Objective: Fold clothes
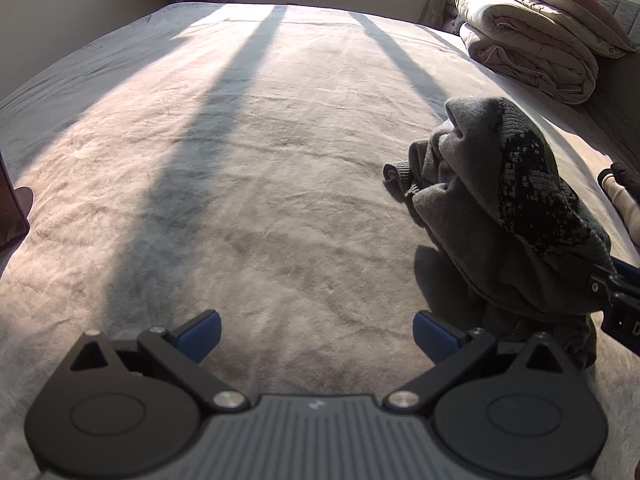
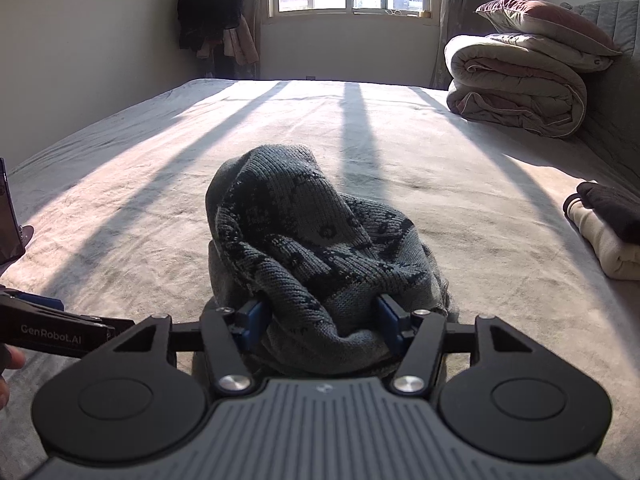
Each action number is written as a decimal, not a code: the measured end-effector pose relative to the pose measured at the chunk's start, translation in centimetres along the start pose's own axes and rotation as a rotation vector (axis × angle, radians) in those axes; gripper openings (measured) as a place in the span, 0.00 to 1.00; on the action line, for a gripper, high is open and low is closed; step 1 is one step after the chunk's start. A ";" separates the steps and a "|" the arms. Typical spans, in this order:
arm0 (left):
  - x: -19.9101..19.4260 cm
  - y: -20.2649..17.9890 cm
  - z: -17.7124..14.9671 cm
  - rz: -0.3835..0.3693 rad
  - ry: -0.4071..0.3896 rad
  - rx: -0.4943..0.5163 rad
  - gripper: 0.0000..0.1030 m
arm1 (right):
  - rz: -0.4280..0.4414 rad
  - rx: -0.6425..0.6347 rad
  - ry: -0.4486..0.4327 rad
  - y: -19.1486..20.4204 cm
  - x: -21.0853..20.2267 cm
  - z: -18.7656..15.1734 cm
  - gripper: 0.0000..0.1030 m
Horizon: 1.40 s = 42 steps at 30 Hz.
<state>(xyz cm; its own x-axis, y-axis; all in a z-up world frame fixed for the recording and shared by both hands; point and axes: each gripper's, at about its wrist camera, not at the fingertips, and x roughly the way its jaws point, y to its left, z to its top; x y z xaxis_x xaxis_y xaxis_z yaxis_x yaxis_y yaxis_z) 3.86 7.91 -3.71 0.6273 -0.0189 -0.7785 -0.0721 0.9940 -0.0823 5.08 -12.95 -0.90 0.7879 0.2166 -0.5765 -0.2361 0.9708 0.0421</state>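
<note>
Left claw (image 1: 316, 334): released, nothing between its blue pads, poised over bare bed (image 1: 240, 160) toward the near edge. Right claw (image 2: 322, 322): clamped on a bunched hem of the grey patterned sweater (image 2: 304, 240), which sits crumpled in a heap mid-bed, toward the near edge. Folded clothes (image 2: 608, 232) lie at the right edge; a rolled duvet (image 2: 516, 92) occupies the far right corner. Assessment: pick-up stage. Next, the left claw probably needs a second hold so the sweater can be spread flat.
</note>
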 end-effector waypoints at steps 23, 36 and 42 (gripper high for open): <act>-3.9 -1.0 1.1 -0.226 -0.126 -0.063 0.99 | 0.130 -0.007 0.064 1.1 -2.7 -0.6 0.19; -4.4 -1.7 0.9 -0.274 -0.174 -0.018 0.93 | 0.205 -0.075 0.130 1.9 -4.7 -2.5 0.18; -3.9 -1.7 0.9 -0.259 -0.159 -0.024 0.86 | 0.214 -0.102 0.171 1.6 -5.3 -3.4 0.18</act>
<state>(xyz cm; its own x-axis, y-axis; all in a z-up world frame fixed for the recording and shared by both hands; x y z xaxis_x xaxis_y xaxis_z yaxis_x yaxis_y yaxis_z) 2.25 6.42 -0.01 0.7405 -0.2526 -0.6228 0.0890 0.9554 -0.2817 -1.39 -12.93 -0.54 0.6086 0.3865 -0.6930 -0.4492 0.8877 0.1006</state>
